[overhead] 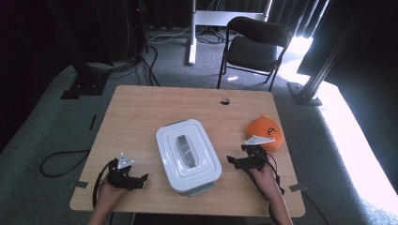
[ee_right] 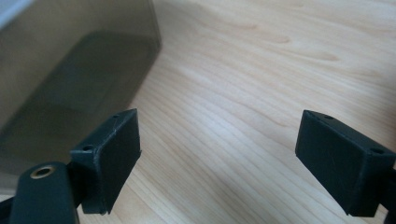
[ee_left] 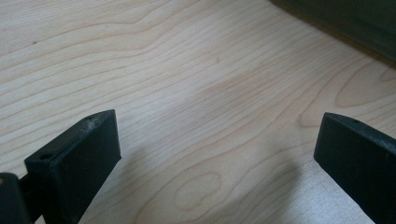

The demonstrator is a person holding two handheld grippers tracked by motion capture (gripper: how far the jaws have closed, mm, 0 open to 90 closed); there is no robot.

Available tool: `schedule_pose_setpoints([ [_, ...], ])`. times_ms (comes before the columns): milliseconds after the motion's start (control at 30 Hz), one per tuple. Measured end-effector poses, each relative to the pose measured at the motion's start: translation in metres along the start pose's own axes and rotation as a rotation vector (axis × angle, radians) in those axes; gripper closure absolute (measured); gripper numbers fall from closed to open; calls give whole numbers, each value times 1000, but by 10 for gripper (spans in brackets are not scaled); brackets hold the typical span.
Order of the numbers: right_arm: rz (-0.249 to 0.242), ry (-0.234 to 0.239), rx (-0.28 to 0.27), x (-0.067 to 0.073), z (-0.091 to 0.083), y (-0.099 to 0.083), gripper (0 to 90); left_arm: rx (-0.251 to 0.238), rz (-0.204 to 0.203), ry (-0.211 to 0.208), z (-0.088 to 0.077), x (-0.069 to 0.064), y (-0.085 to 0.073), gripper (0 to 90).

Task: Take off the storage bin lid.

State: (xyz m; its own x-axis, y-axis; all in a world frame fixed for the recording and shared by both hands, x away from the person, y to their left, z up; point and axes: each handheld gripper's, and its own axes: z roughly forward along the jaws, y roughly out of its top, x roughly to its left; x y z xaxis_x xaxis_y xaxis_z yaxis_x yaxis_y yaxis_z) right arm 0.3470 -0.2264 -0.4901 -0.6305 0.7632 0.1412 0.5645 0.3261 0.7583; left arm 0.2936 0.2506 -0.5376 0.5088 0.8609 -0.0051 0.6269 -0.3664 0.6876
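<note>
Mid-counter point(overhead: 141, 112) we've got the white lidded box point(overhead: 188, 155), flanked by both grippers. Left gripper point(overhead: 141, 180) and right gripper point(overhead: 233, 161) both have jaws apart, nothing between them. Risk: uneven side contact skews or slides the box; the right elbow could knock the orange object point(overhead: 265, 132).

left gripper point(overhead: 141, 179): held low in the left hand point(overhead: 109, 191), jaws wide apart, nothing between | right gripper point(overhead: 233, 161): in the right hand point(overhead: 264, 177), jaws spread wide, nothing between
</note>
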Motion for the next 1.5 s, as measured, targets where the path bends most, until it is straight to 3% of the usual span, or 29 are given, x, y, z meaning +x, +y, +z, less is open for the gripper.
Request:
schedule_pose_setpoints([
  [67, 25, 18, -11, -2, -6, 1, 132, 2, -9, 6, 0, 2, 0, 8],
  [200, 45, -10, -20, -2, -17, 5, 124, 13, -12, 11, 1, 5, -1, 8],
  [267, 37, -29, -14, 1, -22, 7, 116, 19, -15, 15, 1, 5, -2, 9],
  [467, 44, -11, -53, 7, -38, 15, 116, 28, -26, 13, 4, 8, -4, 9],
  [700, 37, -11, -95, 29, -58, 33, 116, 12, -20, 42, 6, 8, -6, 9],
  [900, 18, 11, -132, 54, -74, 47, 116, 7, -16, 42, 6, 9, -6, 8],
  [1067, 8, 32, -142, 71, -75, 54, 116, 7, -20, 47, 6, 10, -6, 9],
  [1267, 10, 84, -125, 85, -64, 59, 116, 7, -28, 55, 6, 9, -6, 9],
  [1500, -39, 112, -111, 106, -54, 64, 116, 3, -25, 49, 6, 9, -7, 8],
])
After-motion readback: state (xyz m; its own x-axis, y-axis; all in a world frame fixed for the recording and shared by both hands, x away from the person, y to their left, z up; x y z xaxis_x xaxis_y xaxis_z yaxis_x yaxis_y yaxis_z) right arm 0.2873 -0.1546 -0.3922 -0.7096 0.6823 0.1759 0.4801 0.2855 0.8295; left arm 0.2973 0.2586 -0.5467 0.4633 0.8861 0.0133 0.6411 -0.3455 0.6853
